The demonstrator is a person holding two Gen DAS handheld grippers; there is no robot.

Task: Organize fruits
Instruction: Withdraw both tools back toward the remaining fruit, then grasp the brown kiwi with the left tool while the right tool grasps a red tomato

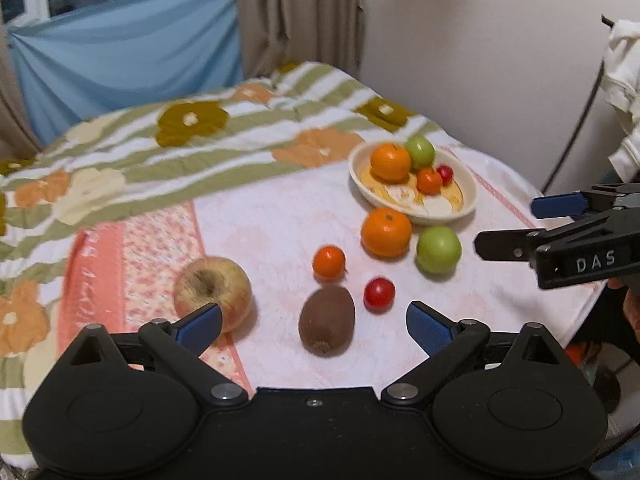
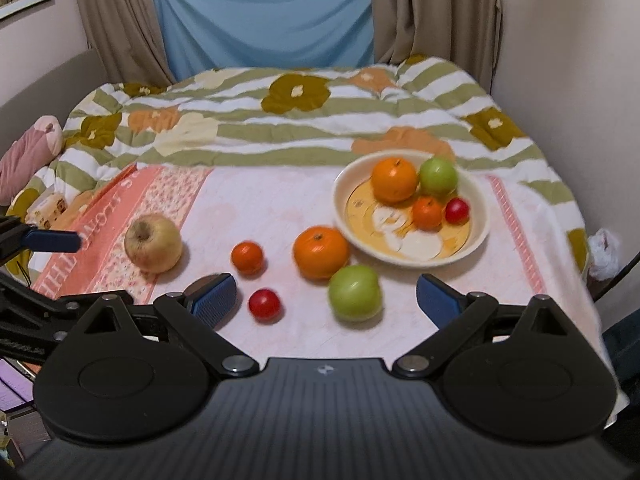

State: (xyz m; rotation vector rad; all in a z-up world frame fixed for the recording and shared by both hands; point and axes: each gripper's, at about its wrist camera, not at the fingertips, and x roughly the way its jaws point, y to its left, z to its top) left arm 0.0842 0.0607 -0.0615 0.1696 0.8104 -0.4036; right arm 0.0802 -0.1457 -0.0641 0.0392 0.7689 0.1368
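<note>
On a pink towel lie a yellowish apple (image 1: pixel 214 292) (image 2: pixel 153 243), a brown kiwi (image 1: pixel 327 320), a small orange (image 1: pixel 329 263) (image 2: pixel 247 257), a red fruit (image 1: pixel 379 294) (image 2: pixel 264 305), a large orange (image 1: pixel 386 232) (image 2: pixel 321 253) and a green apple (image 1: pixel 439 249) (image 2: pixel 355 293). The cream bowl (image 1: pixel 356 168) (image 2: pixel 480 236) holds several more fruits. My left gripper (image 1: pixel 314 326) is open, low over the kiwi. My right gripper (image 2: pixel 325 302) (image 1: pixel 508 226) is open, near the green apple. The right wrist view does not show the kiwi.
The towel lies on a striped flowered quilt (image 1: pixel 200 148) covering a bed. A wall (image 1: pixel 480 60) runs along the right side; curtains (image 2: pixel 420 12) and blue cloth (image 2: pixel 260 16) hang behind. A pink cushion (image 2: pixel 28 156) sits at the far left, and the towel's right edge drops off.
</note>
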